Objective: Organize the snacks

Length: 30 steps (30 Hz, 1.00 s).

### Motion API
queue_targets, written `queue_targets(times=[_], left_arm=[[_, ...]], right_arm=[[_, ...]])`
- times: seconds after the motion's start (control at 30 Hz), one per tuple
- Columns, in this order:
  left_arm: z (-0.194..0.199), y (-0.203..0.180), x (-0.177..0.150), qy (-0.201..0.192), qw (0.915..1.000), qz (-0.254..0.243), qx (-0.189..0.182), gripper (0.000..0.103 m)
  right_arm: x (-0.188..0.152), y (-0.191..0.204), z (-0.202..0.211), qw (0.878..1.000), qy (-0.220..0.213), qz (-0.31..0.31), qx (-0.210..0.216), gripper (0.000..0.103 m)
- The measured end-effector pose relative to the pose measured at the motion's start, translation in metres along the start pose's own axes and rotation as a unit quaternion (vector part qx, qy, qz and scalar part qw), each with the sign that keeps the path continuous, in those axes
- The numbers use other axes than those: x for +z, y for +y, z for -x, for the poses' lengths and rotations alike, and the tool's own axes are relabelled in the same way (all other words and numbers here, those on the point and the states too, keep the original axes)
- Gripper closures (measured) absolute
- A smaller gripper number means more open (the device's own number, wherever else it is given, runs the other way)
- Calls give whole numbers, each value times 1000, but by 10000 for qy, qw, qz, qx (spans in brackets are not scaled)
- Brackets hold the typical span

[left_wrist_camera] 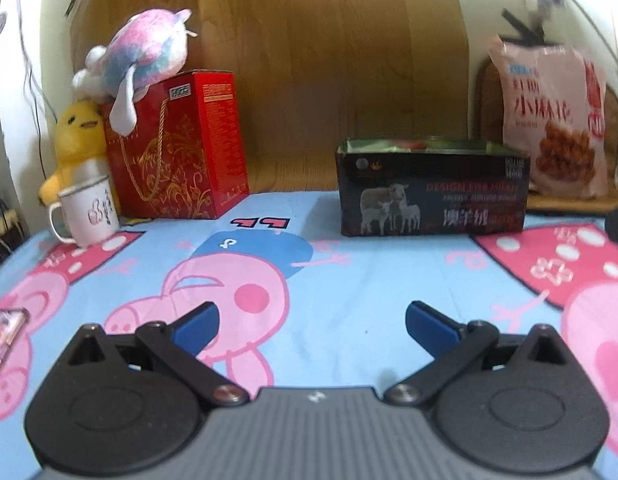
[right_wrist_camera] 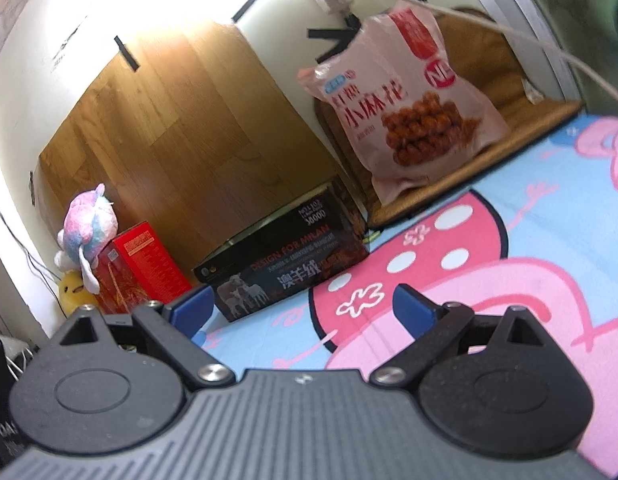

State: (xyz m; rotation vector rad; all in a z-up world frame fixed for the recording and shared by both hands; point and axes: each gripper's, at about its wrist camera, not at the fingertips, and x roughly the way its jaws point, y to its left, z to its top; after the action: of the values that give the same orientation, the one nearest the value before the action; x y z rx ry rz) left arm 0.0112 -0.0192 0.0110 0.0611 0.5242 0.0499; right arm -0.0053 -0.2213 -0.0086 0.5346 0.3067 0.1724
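Note:
A dark open-topped box with sheep pictures stands at the back of the cartoon-pig cloth; it also shows in the right wrist view. A pink snack bag leans against the wall to the right of the box, on a wooden mat; it also shows in the right wrist view. A small snack packet lies at the far left edge. My left gripper is open and empty above the cloth, well short of the box. My right gripper is open and empty, tilted, near the box's front.
A red gift bag with a pastel plush on top, a yellow plush and a white mug stand at the back left. A wood-grain panel covers the wall behind. A cable hangs across the upper right.

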Motion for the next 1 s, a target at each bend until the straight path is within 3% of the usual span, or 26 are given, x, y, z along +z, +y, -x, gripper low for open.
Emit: queue_targets(times=[0.13, 0.27, 0.37, 0.47, 0.67, 1.0], left_arm=[[2, 14, -1, -154, 9986, 453, -226, 0], [9, 22, -4, -489, 9957, 756, -204, 0], [11, 24, -4, -587, 9946, 835, -169, 0], [12, 25, -4, -644, 9939, 878, -173, 0], [23, 20, -6, -1016, 9921, 728, -82, 0], [42, 9, -11, -1625, 9857, 446, 4, 0]], right_arm=[[1, -2, 4, 9997, -153, -43, -190, 5], [4, 1, 12, 9973, -508, 251, -473, 5], [7, 14, 19, 9854, -1024, 1004, -916, 5], [0, 27, 25, 9637, -1528, 1808, -1237, 5], [-18, 48, 31, 9402, -1809, 2670, -1100, 0], [-16, 48, 35, 9416, -1855, 2611, -1035, 0]])
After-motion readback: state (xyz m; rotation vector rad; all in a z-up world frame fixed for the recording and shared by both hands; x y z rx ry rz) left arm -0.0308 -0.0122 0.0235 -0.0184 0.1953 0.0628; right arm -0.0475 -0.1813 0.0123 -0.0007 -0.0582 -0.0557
